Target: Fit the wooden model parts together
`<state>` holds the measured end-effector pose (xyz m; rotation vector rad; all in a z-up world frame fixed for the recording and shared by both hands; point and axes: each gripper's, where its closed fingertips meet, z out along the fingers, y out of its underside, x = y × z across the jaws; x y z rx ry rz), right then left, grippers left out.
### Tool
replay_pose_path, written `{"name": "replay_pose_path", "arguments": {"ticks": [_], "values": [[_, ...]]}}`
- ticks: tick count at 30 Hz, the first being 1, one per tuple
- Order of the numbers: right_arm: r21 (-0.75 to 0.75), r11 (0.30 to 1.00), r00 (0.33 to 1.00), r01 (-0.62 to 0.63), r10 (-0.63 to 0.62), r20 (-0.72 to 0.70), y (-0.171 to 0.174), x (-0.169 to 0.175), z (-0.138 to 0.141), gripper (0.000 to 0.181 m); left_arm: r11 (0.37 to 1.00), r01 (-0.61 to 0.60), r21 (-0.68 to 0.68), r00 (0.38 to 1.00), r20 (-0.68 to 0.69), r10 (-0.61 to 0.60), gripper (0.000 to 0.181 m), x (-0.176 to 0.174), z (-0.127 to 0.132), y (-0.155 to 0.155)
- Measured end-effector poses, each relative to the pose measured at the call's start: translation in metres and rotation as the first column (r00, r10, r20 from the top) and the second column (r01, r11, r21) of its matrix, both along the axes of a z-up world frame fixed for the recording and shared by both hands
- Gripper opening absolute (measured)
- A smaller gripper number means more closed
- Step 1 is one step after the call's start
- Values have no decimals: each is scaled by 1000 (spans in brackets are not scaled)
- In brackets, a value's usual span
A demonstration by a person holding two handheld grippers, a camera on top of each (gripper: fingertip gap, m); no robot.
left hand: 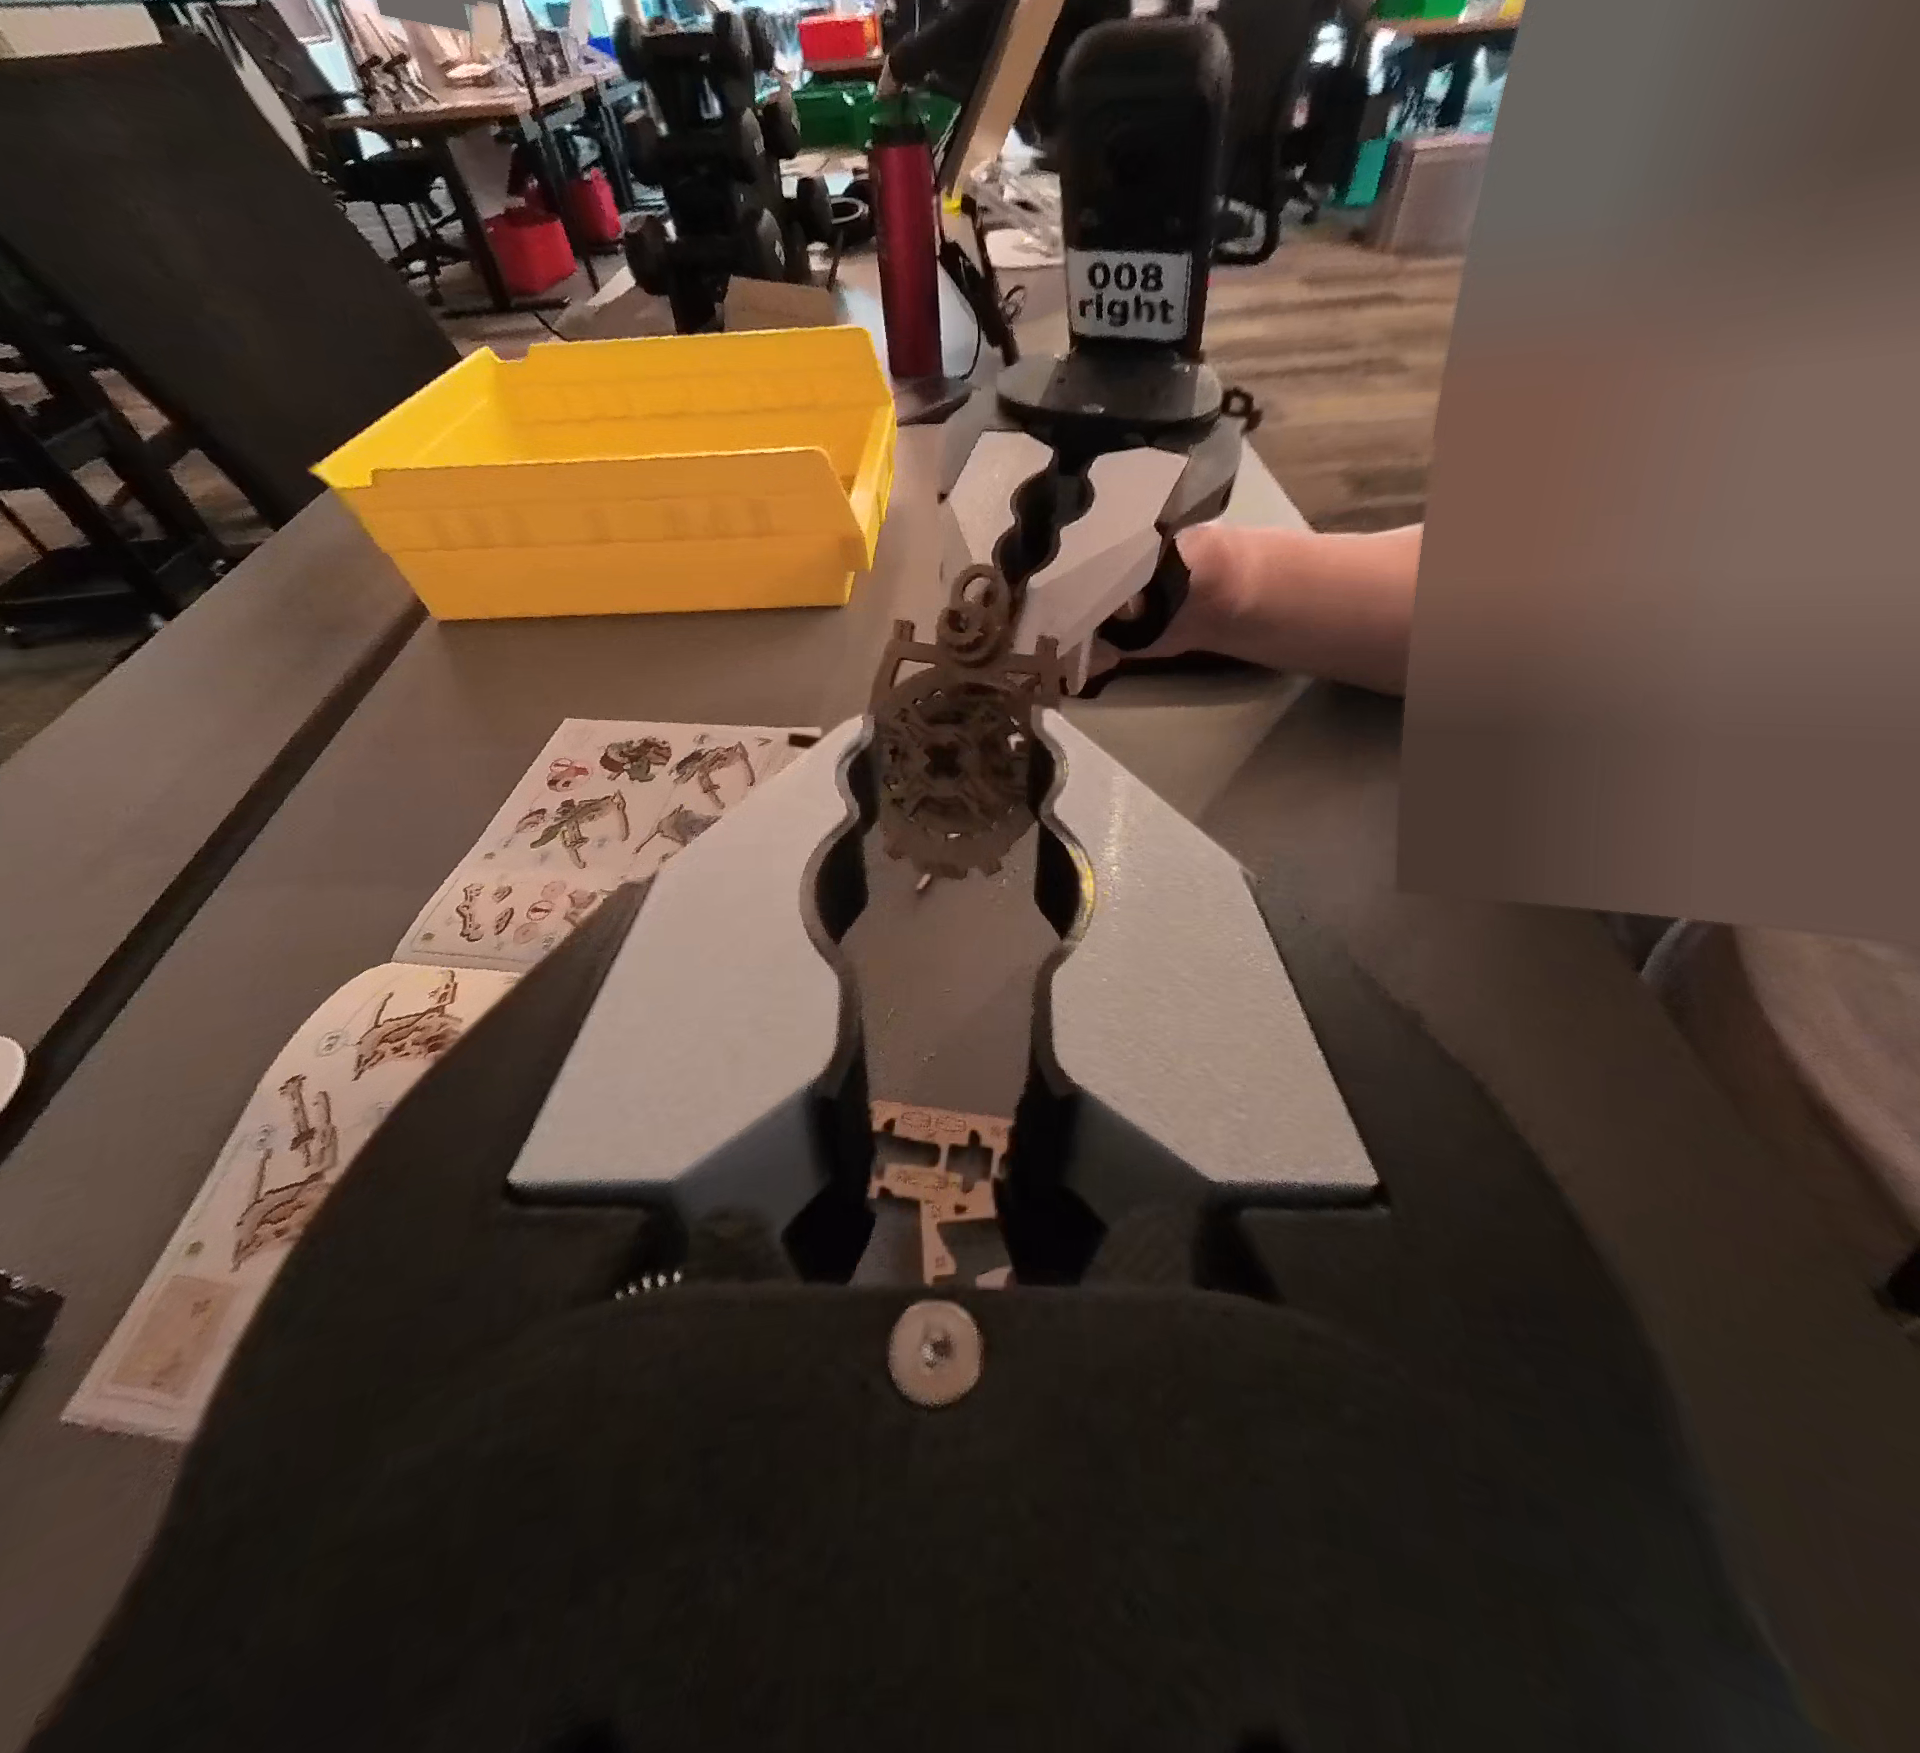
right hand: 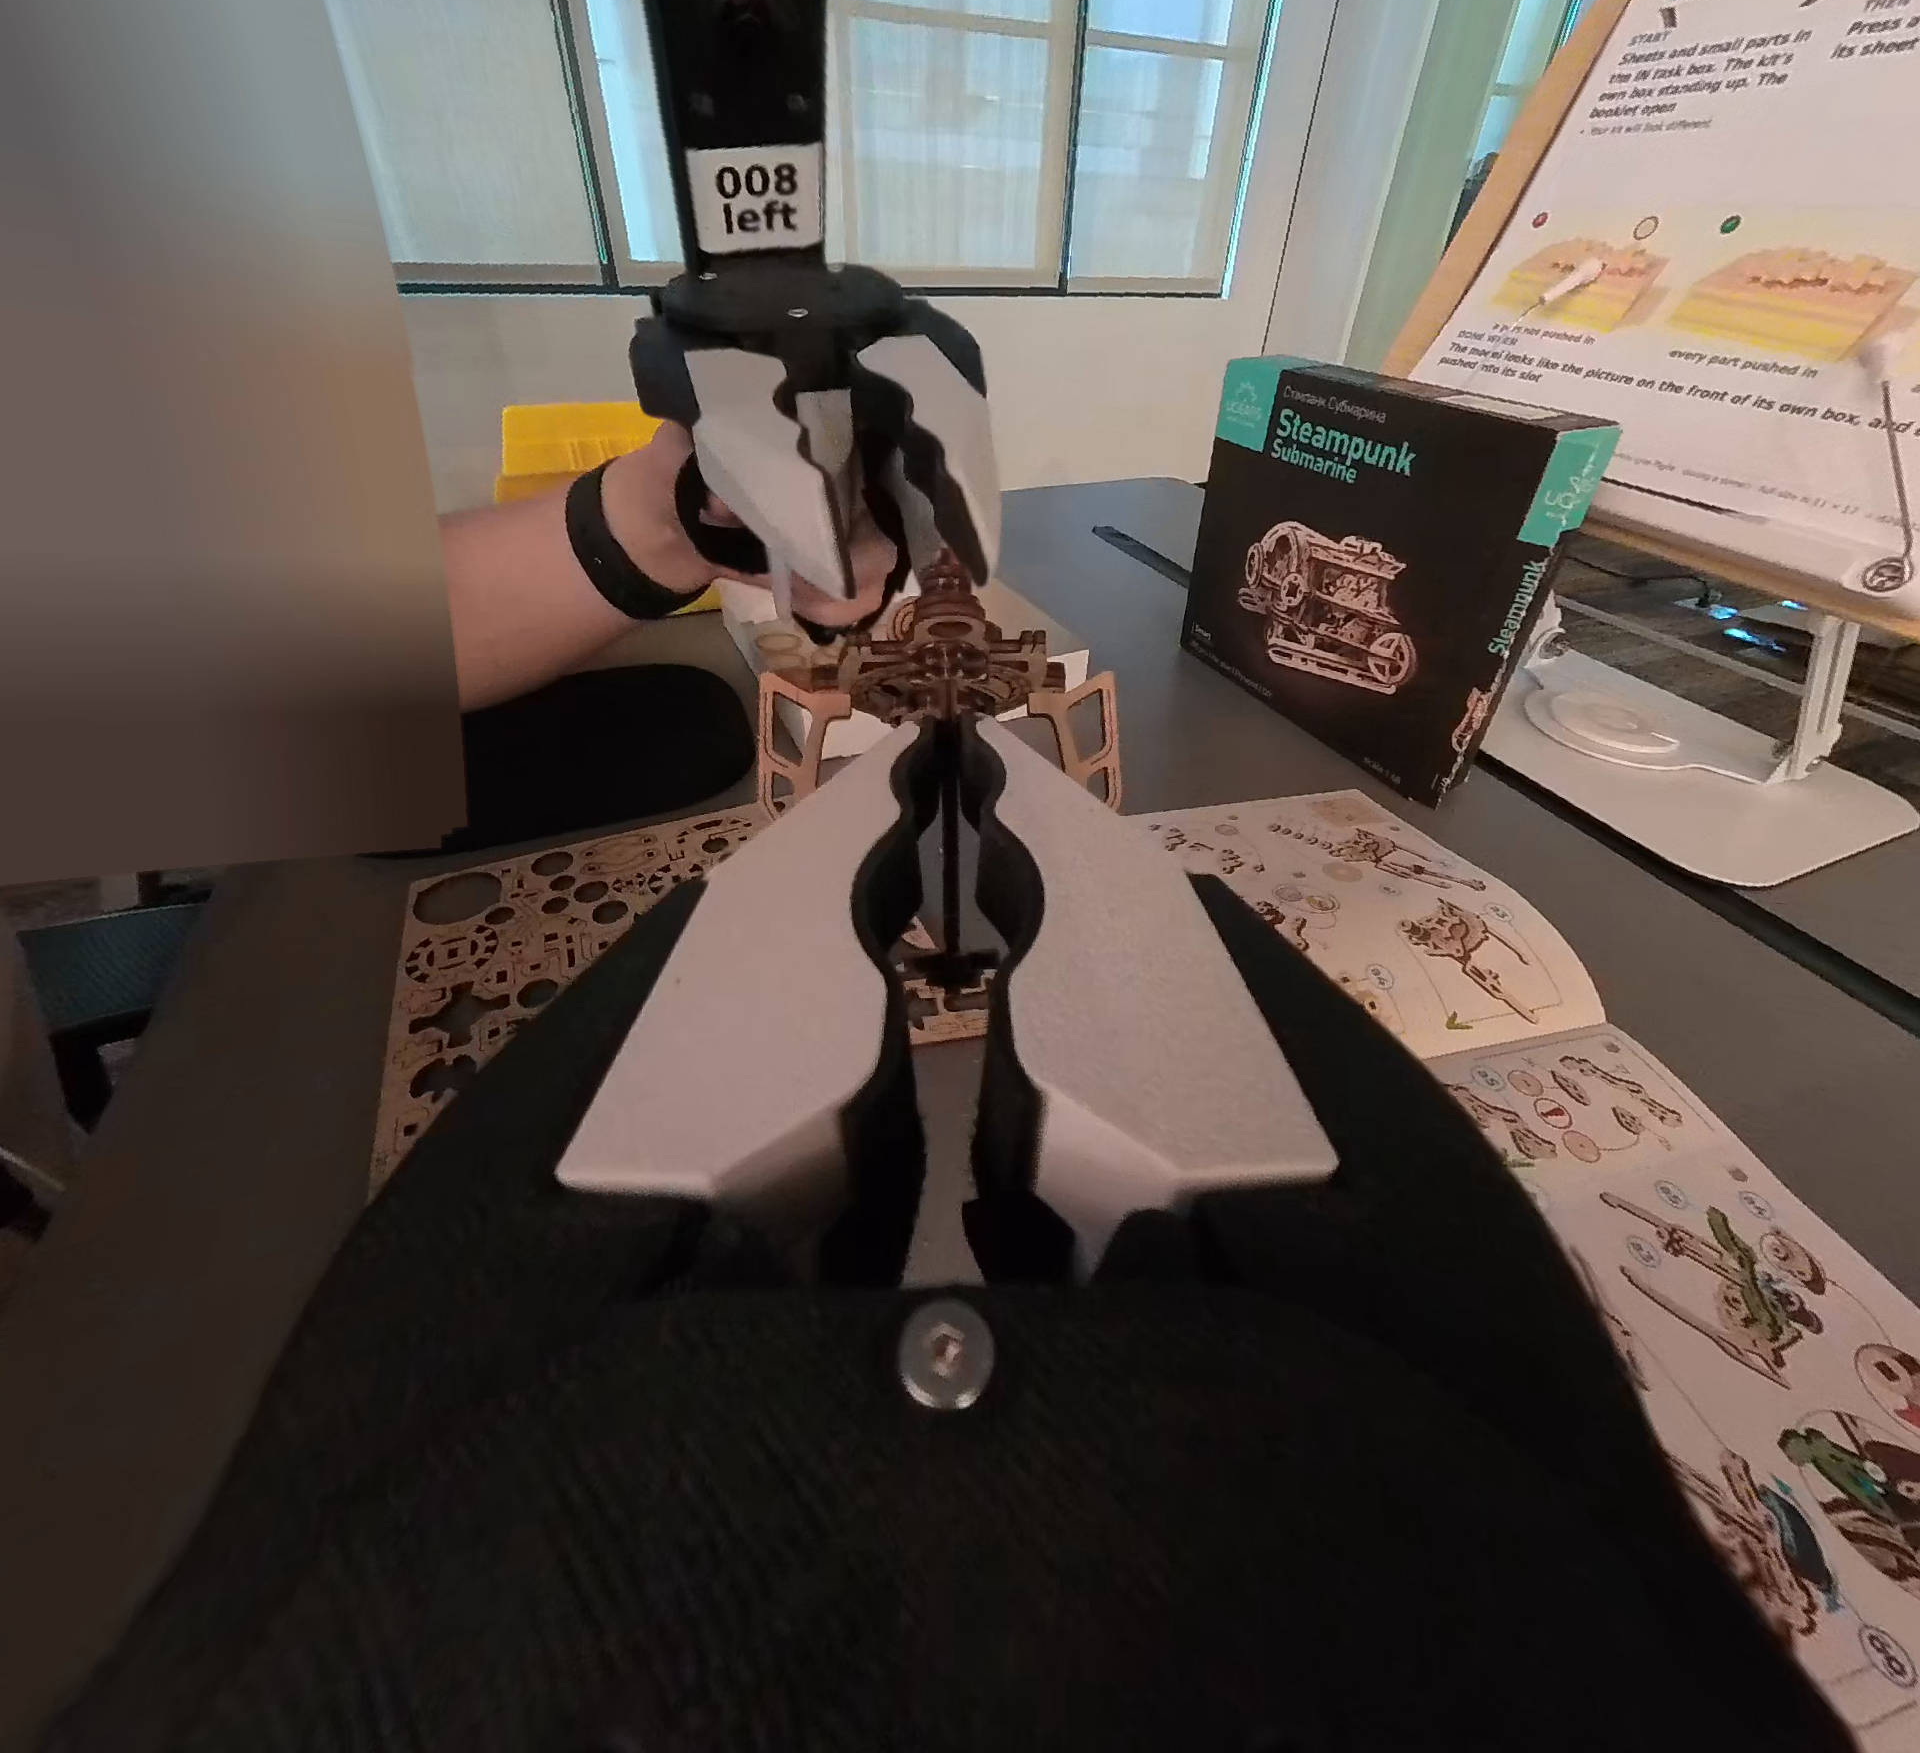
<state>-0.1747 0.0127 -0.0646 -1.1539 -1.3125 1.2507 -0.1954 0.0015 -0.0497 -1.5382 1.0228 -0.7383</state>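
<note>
A dark wooden gear assembly [left hand: 951,773] is held in the air between both grippers, which face each other. My left gripper [left hand: 956,737] is shut on the gear assembly, with its round gear between the fingertips. In the right wrist view the assembly [right hand: 940,664] sits just past my right gripper [right hand: 948,737], which is shut on a thin flat wooden part [right hand: 951,830] seen edge-on. The left wrist view shows the right gripper [left hand: 1023,612] at the assembly's scroll-topped far end. The left gripper [right hand: 894,576] also shows in the right wrist view, above the assembly.
A light wooden frame piece [right hand: 1086,737] stands on the grey table [right hand: 1299,768] under the assembly. A punched-out parts sheet [right hand: 488,955] and the open instruction booklet [right hand: 1455,934] lie there. The kit box [right hand: 1382,581], a yellow bin [left hand: 644,477] and an instruction board [right hand: 1714,197] stand around. Both grippers' tips are close together, under 4 cm apart.
</note>
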Motion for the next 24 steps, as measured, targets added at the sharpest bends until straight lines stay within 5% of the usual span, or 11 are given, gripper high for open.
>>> {"name": "replay_pose_path", "arguments": {"ticks": [24], "values": [[118,993,998,6,-13,60,-7,-5,-10,1,996,16,86,988,-156,-2,12,12,-17,-6]]}}
